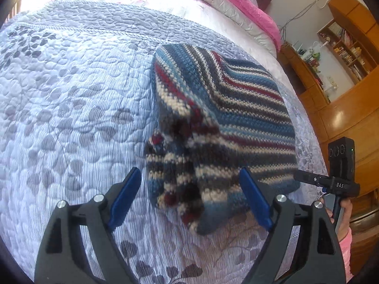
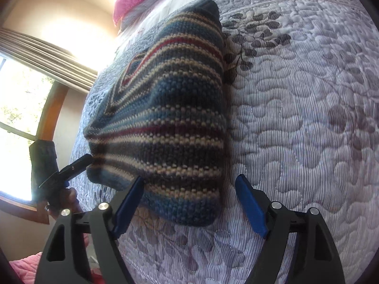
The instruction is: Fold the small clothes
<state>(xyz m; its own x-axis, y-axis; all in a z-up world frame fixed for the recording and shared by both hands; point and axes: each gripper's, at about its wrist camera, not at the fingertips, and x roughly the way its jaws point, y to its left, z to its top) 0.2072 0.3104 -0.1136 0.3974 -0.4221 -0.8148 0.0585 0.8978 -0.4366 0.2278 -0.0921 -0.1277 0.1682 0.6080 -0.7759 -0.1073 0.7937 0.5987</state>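
Bedroom, quilted lavender bedspread point(image 1: 71, 94) with grey leaf print, pink pillows point(image 1: 248, 2) at the head. Striped knit sweater point(image 1: 225, 108) lies folded on the bed. Left gripper point(image 1: 189, 198) and right gripper point(image 2: 189, 201): fingers spread, holding nothing (both over the sweater's near edge). Left view alone shows wooden bookshelves point(image 1: 343, 54); right view alone a curtained window point(image 2: 21, 99).
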